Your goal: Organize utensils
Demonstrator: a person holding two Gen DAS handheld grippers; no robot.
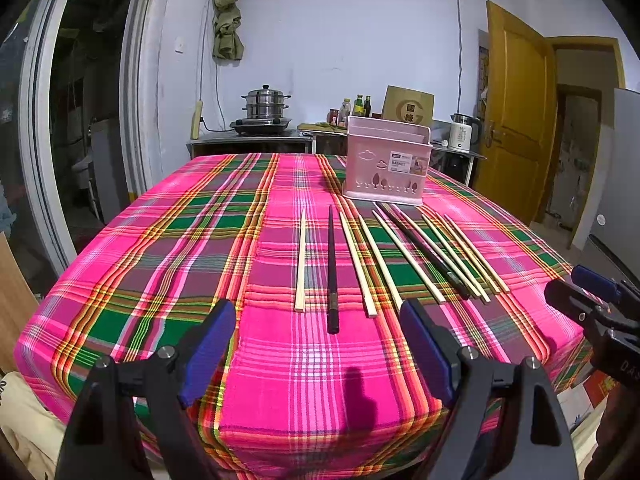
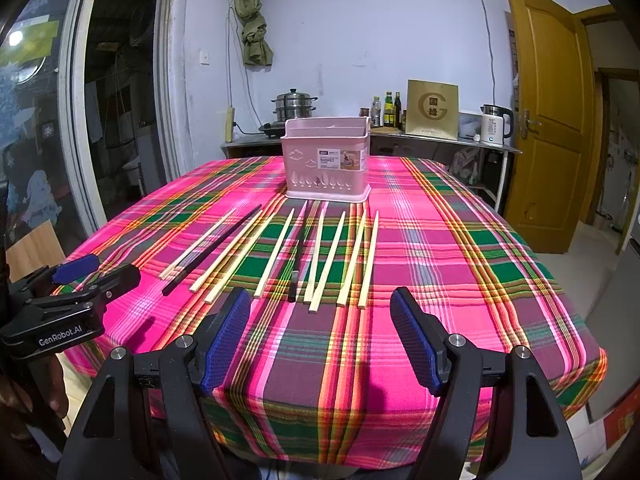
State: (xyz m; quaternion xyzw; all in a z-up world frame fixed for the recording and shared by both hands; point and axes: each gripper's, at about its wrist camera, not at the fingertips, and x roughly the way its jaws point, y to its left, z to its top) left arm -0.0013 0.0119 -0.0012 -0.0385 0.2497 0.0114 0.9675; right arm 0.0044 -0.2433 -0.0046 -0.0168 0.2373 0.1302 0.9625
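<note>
A plaid cloth [image 2: 420,240] of hot pink, green, yellow and orange stripes covers the desk. On it lie pale cream chopsticks [image 2: 370,258] and two black ones [image 1: 332,268] (one among the pale ones, one nearer the left). The basket [image 2: 326,168] is soft pink with a white label. Both the left gripper [image 1: 318,354] and the right gripper [image 2: 320,340] are black with blue pads. The door [image 2: 548,120] is mustard yellow.

Woven plaid tablecloth [image 2: 420,248], pale wooden chopsticks [image 2: 326,260], matt pink plastic basket [image 2: 326,168]
</note>
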